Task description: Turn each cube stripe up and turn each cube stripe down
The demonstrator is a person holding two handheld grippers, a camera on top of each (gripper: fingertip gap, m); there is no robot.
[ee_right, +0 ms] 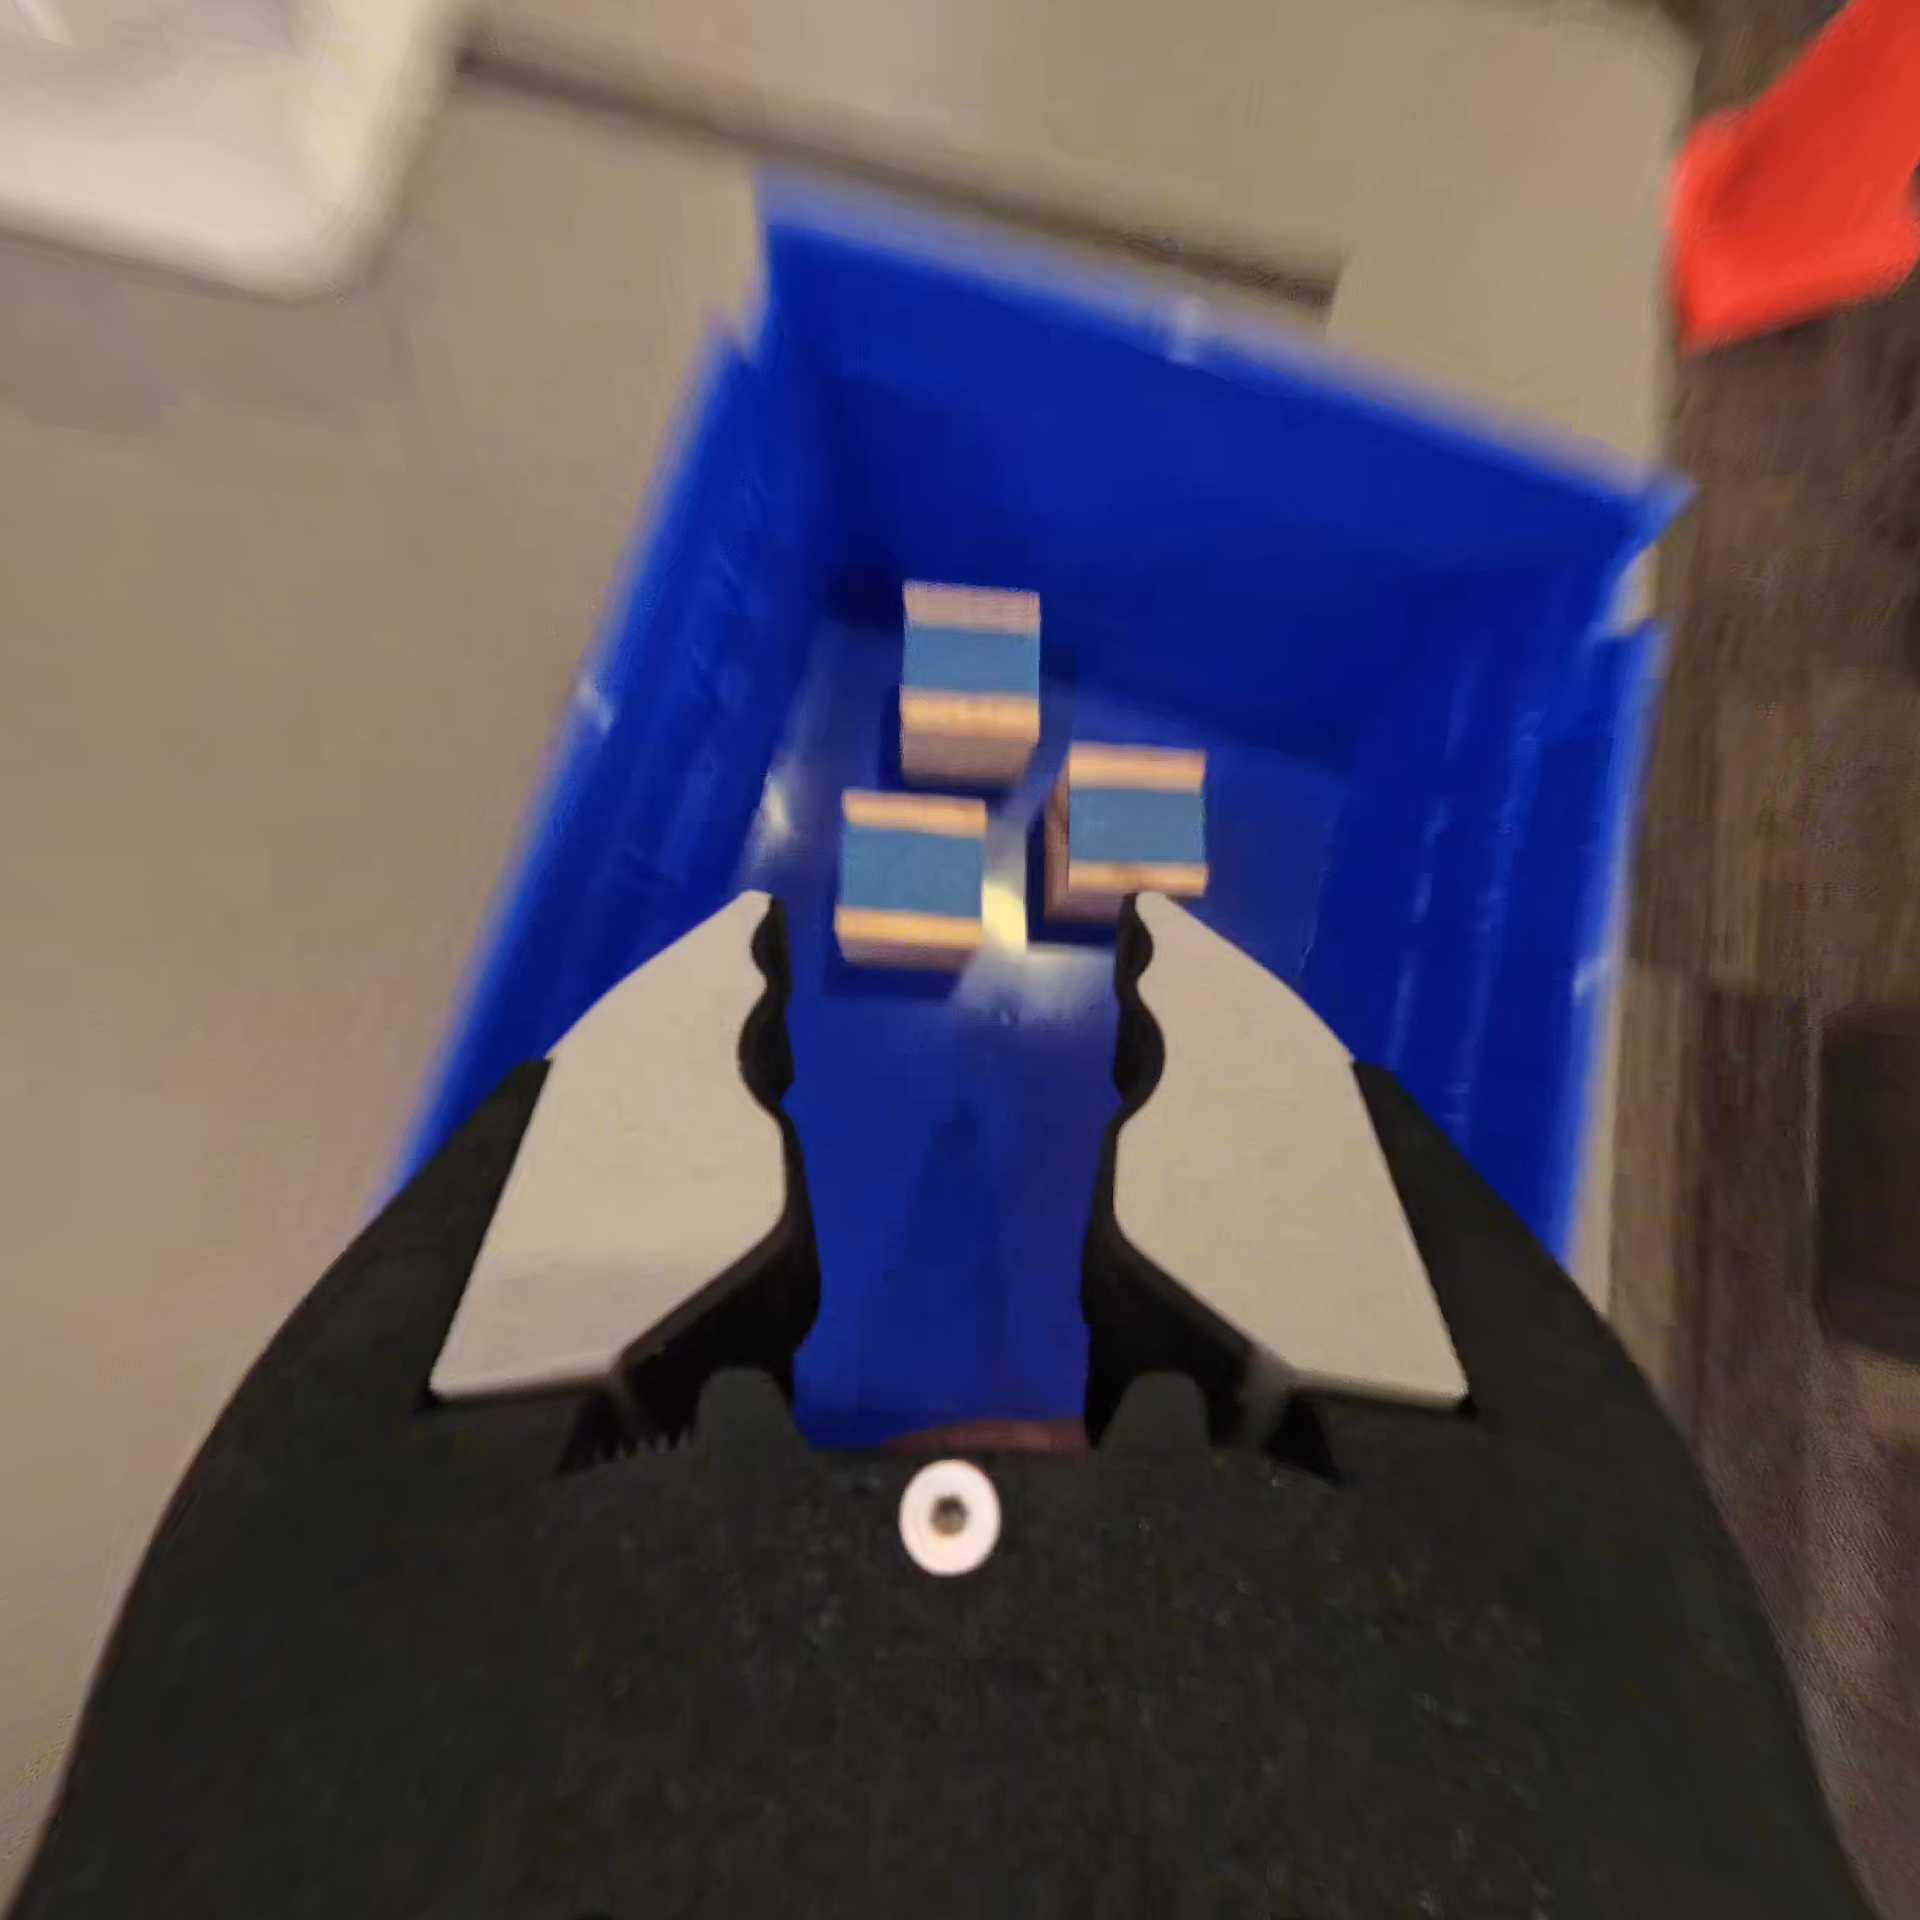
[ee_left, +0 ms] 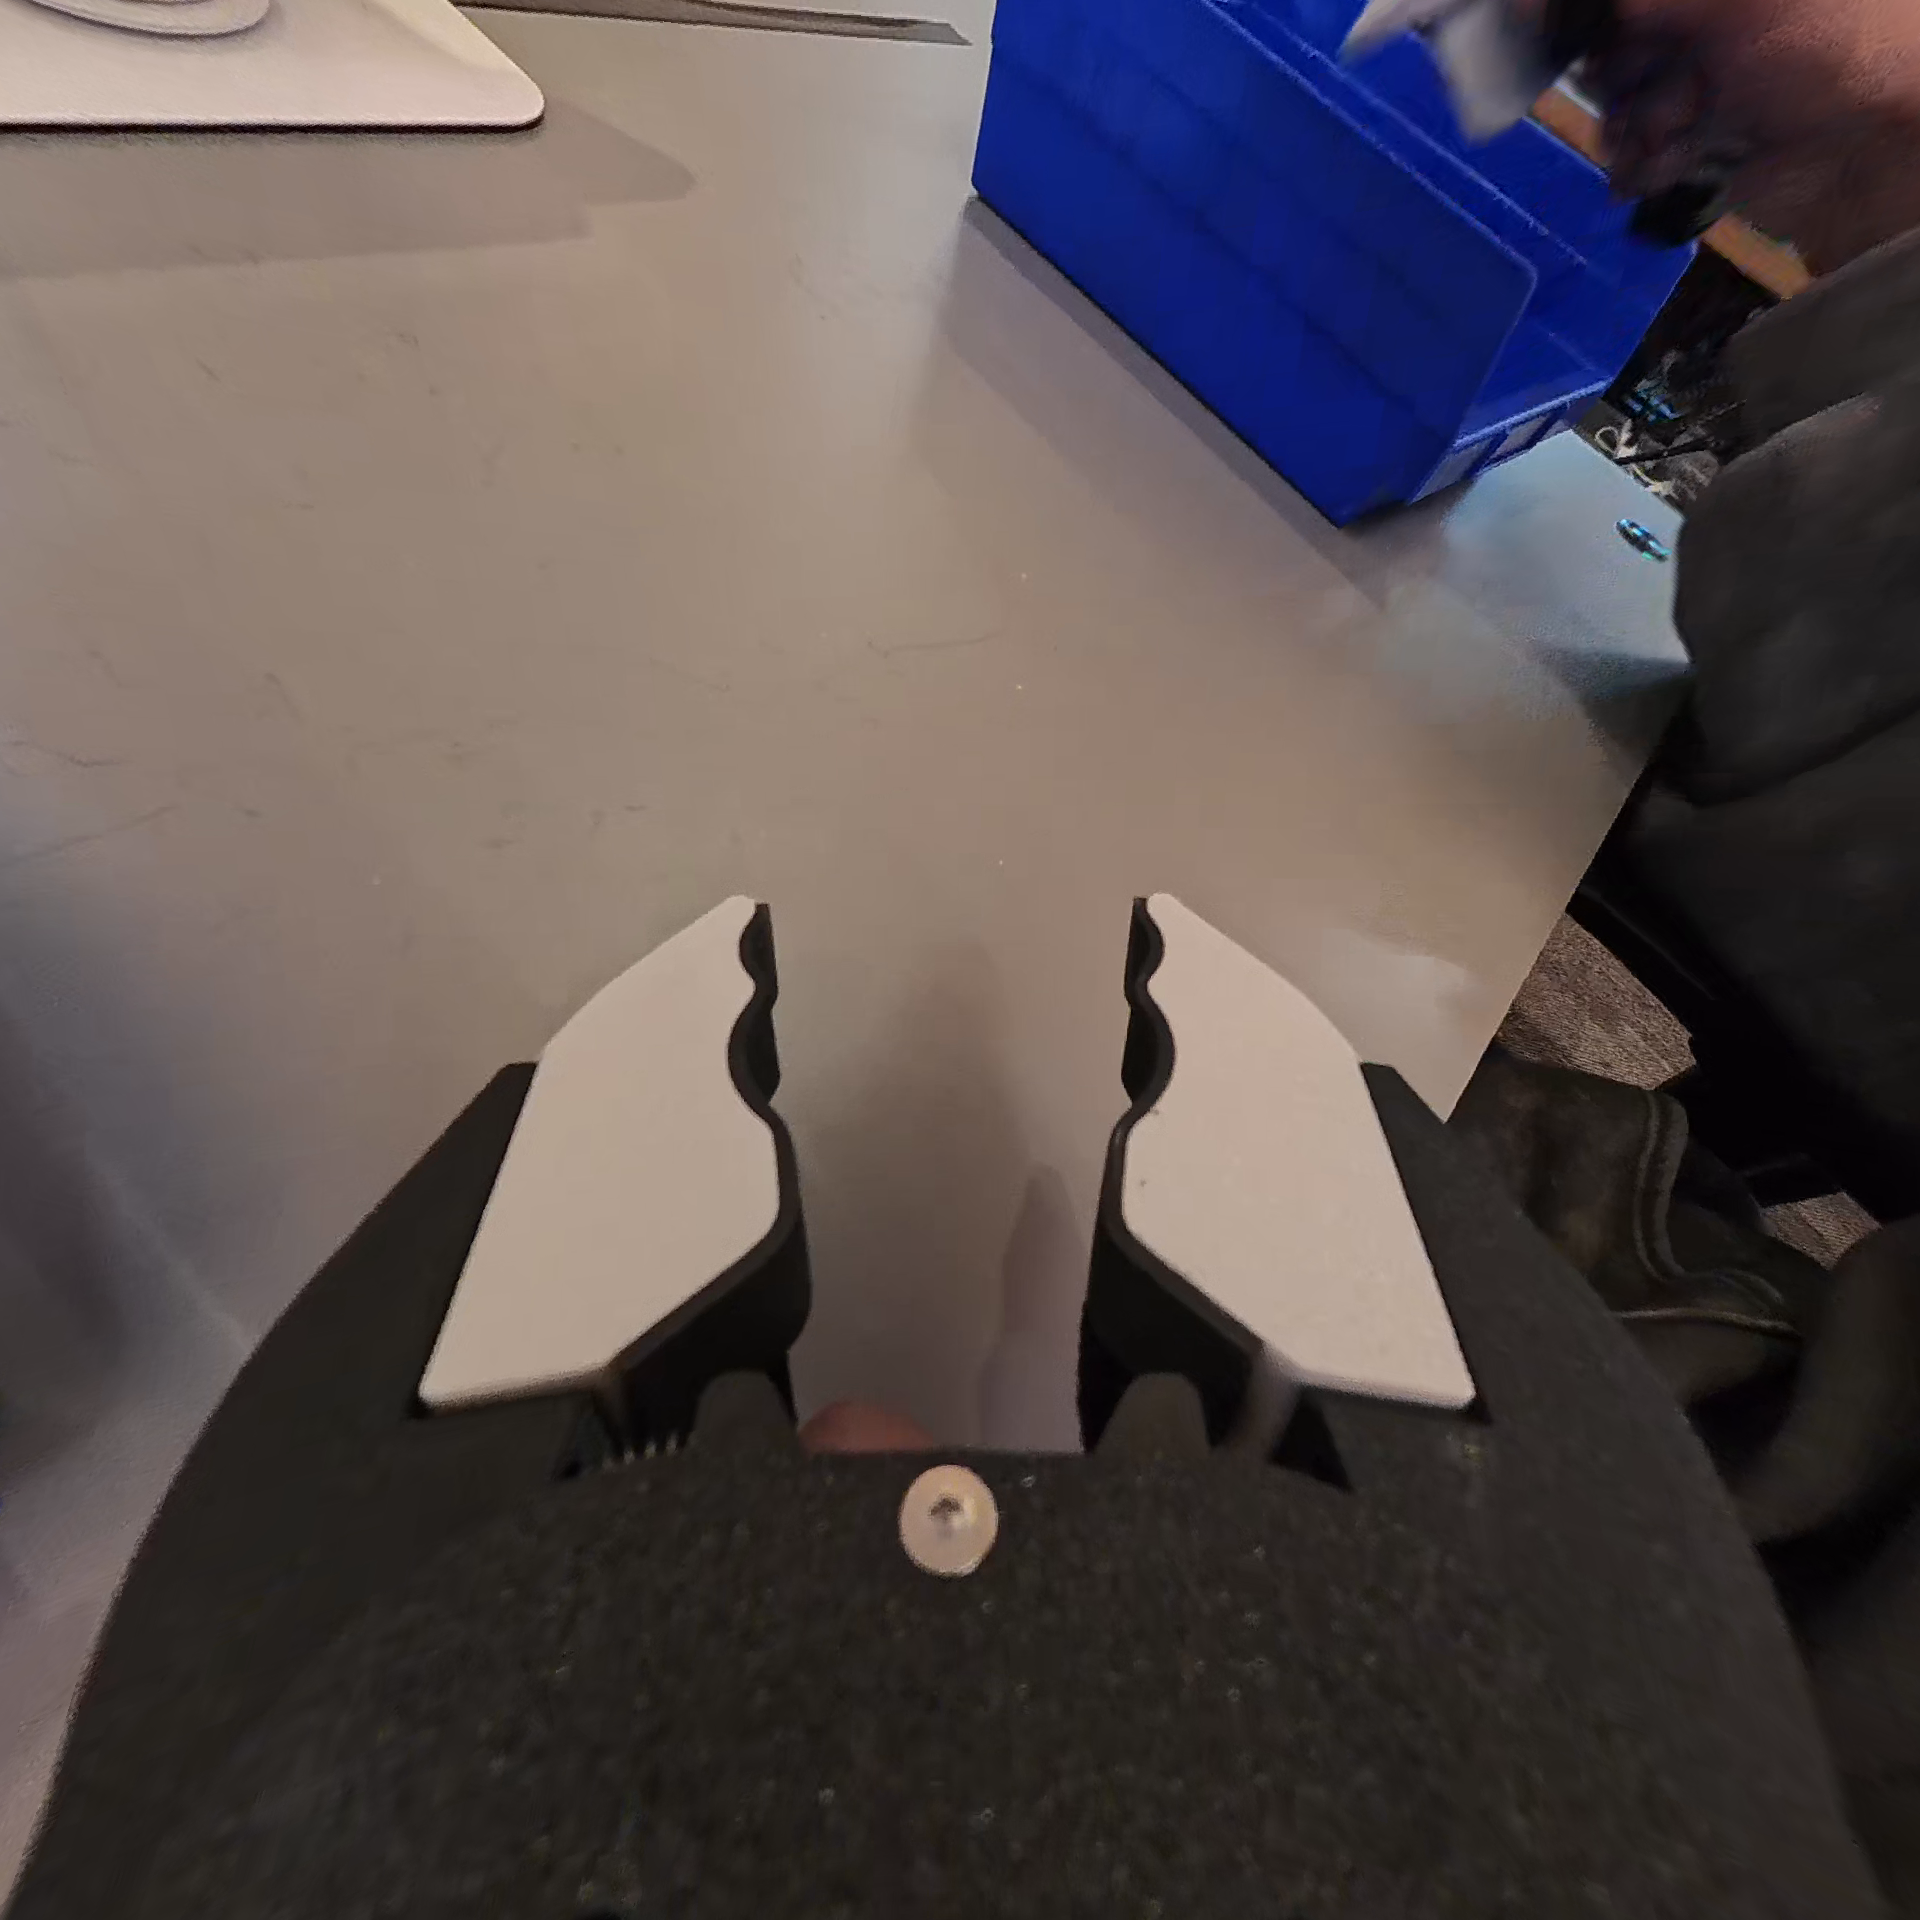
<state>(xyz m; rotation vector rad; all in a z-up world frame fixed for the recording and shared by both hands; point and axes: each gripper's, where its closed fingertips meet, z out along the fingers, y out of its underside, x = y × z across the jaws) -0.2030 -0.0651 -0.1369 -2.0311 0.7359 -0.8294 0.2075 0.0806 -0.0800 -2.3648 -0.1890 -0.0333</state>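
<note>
The left tongs (ee_left: 951, 914) are shown spread apart with nothing held between them, poised above a bare stretch of the grey desk (ee_left: 623, 623). Beyond them, to the right, a blue bin (ee_left: 1299, 270) stands on the desk, seen from outside; a white pad (ee_left: 312, 73) lies at the far left corner, and a person's dark sleeve (ee_left: 1808, 623) is seen at the right edge. The right tongs (ee_right: 951, 914) are likewise spread and empty, held over the open blue bin (ee_right: 1403, 623) and directed into it; this view is motion-blurred. Three cubes are seen on the bin floor, each with its blue stripe facing up: a far cube (ee_right: 969, 675), a near-left cube (ee_right: 912, 878) just beyond the left fingertip, and a near-right cube (ee_right: 1130, 831) just beyond the right fingertip. The cubes lie close together but apart from the tongs. A blurred red object (ee_right: 1797, 218) is visible at the upper right.
</note>
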